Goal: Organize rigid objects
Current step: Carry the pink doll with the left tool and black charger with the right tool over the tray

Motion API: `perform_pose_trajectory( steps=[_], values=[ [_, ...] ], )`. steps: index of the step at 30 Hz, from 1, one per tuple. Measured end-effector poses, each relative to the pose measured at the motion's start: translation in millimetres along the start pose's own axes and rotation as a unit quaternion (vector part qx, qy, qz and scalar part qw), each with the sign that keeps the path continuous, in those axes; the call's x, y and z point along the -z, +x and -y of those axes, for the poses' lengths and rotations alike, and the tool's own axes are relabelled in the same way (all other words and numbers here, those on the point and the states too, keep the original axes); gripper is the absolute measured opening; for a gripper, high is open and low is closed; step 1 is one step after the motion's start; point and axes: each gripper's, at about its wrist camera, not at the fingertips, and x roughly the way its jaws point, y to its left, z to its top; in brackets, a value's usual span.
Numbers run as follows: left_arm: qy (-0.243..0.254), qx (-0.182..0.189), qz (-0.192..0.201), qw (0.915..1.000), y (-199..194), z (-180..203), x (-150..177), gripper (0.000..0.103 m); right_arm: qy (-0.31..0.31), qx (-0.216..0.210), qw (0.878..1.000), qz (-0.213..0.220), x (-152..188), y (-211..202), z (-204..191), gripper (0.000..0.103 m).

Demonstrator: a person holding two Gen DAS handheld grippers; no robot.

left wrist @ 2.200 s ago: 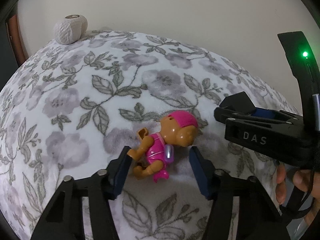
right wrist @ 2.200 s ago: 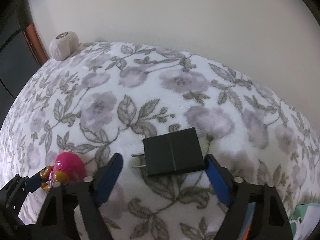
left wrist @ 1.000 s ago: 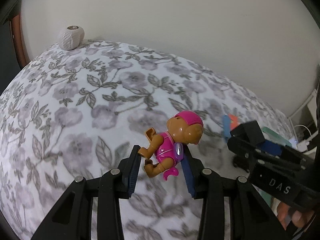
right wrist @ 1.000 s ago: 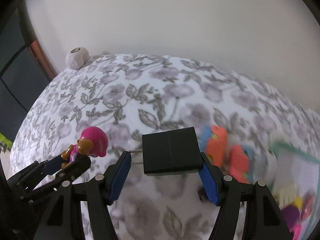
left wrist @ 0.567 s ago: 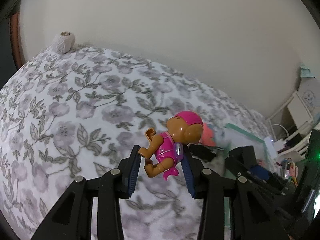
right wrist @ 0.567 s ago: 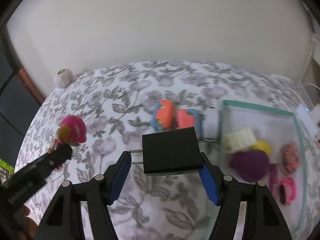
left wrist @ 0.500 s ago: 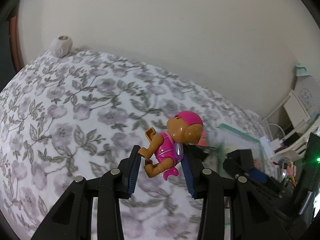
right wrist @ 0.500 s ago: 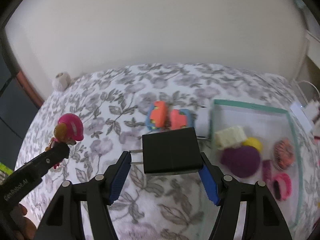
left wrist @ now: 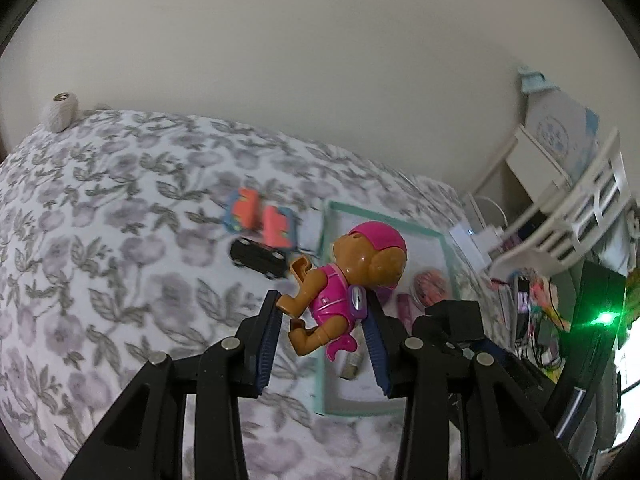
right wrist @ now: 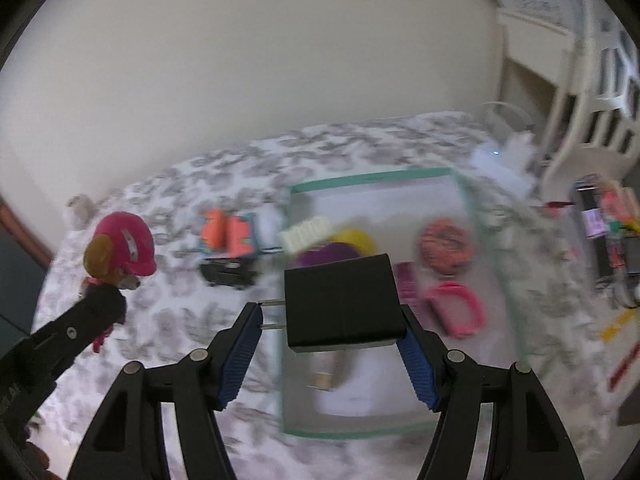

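My left gripper (left wrist: 322,330) is shut on a brown toy dog figure (left wrist: 344,280) with a pink cap and pink suit, held in the air above the bed. It also shows in the right wrist view (right wrist: 120,256) at the left. My right gripper (right wrist: 332,336) is shut on a black plug adapter (right wrist: 342,304), prongs pointing left, held above a clear bin with a teal rim (right wrist: 372,178). The bin also shows in the left wrist view (left wrist: 434,236). Several small toys lie inside it.
The bed has a floral blanket (left wrist: 120,220). An orange and blue toy (left wrist: 260,220) and a black toy car (left wrist: 258,258) lie left of the bin. A ball of white yarn (left wrist: 60,112) sits at the far corner. White furniture (left wrist: 560,200) stands at the right.
Both grippers closed on their objects, lifted them off the blanket and carried them to the right toward the bin, which has come into view.
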Motion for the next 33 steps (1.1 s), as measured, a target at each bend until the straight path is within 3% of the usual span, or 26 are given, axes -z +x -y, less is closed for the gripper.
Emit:
perform_pose_trajectory(
  steps=[7,12,18,25,33],
  values=[
    [0.014,0.002,-0.034,0.9993,19,33,13,0.042,0.022,0.053,0.998,-0.013,0,-4,44,0.070],
    [0.018,0.005,-0.059,0.9981,40,48,26,0.042,0.034,0.064,0.997,-0.017,-2,-5,66,0.070],
    [0.030,-0.005,-0.082,0.9962,66,52,42,0.042,0.044,0.071,0.996,-0.040,2,10,76,0.070],
    [0.030,-0.027,-0.142,0.9890,105,41,61,0.042,0.045,0.079,0.992,-0.085,13,40,78,0.070],
    [0.033,-0.010,-0.168,0.9852,114,42,69,0.042,0.049,0.083,0.988,-0.120,22,61,83,0.070]
  ],
)
